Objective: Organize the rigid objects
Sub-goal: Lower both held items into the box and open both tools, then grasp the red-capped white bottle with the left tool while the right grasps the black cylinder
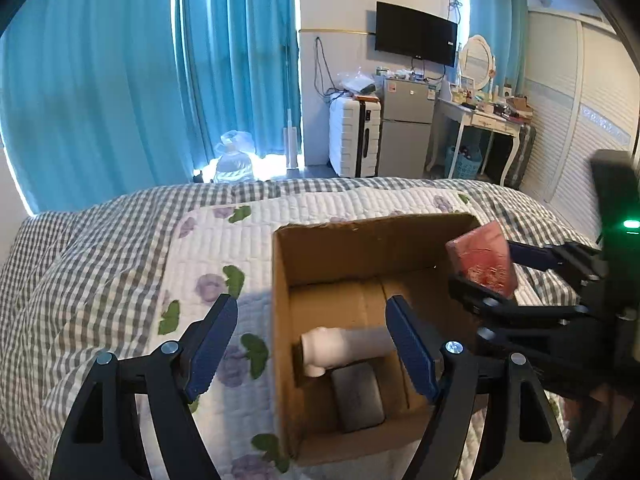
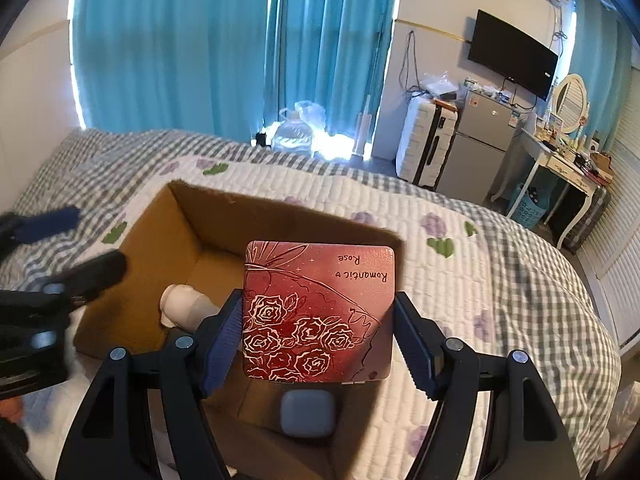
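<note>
An open cardboard box (image 1: pixel 316 248) (image 2: pixel 176 232) stands on the bed. Inside lie a white bottle (image 1: pixel 344 344) (image 2: pixel 182 306) and a grey rounded case (image 1: pixel 356 396) (image 2: pixel 307 414). My right gripper (image 2: pixel 318 328) is shut on a red rose-printed tin (image 2: pixel 320 308) and holds it above the box's right part; the tin also shows in the left wrist view (image 1: pixel 482 258). My left gripper (image 1: pixel 312 340) is open and empty, straddling the box's left wall, with its right finger over the inside.
The bed has a white floral quilt (image 1: pixel 224 248) over a checked cover (image 1: pixel 60 264). Beyond the bed stand a white suitcase (image 1: pixel 354 136), a small fridge (image 1: pixel 406 128) and a dressing table (image 1: pixel 484 120). Blue curtains hang behind.
</note>
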A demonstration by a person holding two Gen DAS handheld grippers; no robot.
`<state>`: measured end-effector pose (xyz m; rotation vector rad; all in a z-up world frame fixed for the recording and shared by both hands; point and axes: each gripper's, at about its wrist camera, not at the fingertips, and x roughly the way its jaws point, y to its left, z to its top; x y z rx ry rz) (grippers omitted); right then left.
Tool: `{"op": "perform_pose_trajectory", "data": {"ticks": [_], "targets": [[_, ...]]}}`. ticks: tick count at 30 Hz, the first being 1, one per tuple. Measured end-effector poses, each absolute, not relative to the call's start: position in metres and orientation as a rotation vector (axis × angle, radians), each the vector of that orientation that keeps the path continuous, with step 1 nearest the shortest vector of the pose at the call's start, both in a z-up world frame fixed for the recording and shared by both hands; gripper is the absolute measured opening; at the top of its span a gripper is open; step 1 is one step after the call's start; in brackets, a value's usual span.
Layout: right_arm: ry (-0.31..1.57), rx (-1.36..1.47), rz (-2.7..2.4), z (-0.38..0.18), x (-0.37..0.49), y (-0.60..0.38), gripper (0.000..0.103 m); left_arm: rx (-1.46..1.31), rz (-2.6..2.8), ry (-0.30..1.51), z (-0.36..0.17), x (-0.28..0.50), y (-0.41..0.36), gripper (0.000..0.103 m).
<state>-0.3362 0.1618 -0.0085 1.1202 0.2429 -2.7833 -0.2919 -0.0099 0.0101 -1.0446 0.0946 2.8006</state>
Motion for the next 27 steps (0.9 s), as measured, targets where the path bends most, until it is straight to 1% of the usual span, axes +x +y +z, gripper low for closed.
{"op": "perform_pose_trajectory", "data": {"ticks": [2, 3, 4, 6, 8, 9, 10, 13, 15, 16, 18, 19, 23, 25, 27], "targets": [[0.253, 1.140, -2.811, -0.016, -0.342, 0.156, 0.071, -1.062, 2.797, 0.099, 0.008, -0.288, -0.014, 0.079], [0.259, 1.142, -2.817, -0.019, -0.344, 0.154, 0.074, -1.070, 2.799, 0.108, 0.007, -0.284, -0.016, 0.079], [0.266, 1.144, -2.827, -0.020, -0.343, 0.153, 0.083, -1.071, 2.804, 0.115, 0.007, -0.281, -0.017, 0.079], [0.268, 1.138, -2.867, -0.016, -0.335, 0.154, 0.088, -1.074, 2.816, 0.133, 0.009, -0.269, -0.021, 0.079], [0.250, 1.131, -2.901, -0.005, -0.320, 0.159, 0.090, -1.101, 2.853, 0.157, 0.014, -0.254, -0.021, 0.083], [0.256, 1.134, -2.910, -0.001, -0.313, 0.160, 0.091, -1.095, 2.865, 0.152, 0.017, -0.247, -0.022, 0.088], [0.269, 1.136, -2.916, 0.004, -0.302, 0.162, 0.092, -1.079, 2.869, 0.134, 0.019, -0.239, -0.023, 0.091], [0.270, 1.161, -2.924, 0.018, -0.270, 0.167, 0.092, -1.071, 2.836, 0.072, 0.022, -0.210, -0.023, 0.092], [0.253, 1.178, -2.916, 0.024, -0.249, 0.172, 0.092, -1.082, 2.833, 0.073, 0.019, -0.196, -0.022, 0.093], [0.247, 1.186, -2.912, 0.026, -0.236, 0.174, 0.092, -1.088, 2.829, 0.077, 0.016, -0.190, -0.021, 0.096], [0.248, 1.199, -2.906, 0.026, -0.214, 0.177, 0.092, -1.114, 2.815, 0.077, 0.006, -0.177, -0.020, 0.098], [0.250, 1.205, -2.906, 0.025, -0.205, 0.179, 0.092, -1.127, 2.804, 0.065, 0.000, -0.171, -0.019, 0.098], [0.232, 1.230, -2.892, 0.005, -0.175, 0.181, 0.092, -1.197, 2.754, 0.062, -0.028, -0.158, -0.013, 0.098], [0.219, 1.244, -2.903, -0.013, -0.166, 0.183, 0.095, -1.241, 2.724, 0.060, -0.044, -0.153, -0.008, 0.098], [0.194, 1.262, -2.897, -0.030, -0.163, 0.185, 0.095, -1.287, 2.708, 0.047, -0.062, -0.151, -0.003, 0.098]]}}
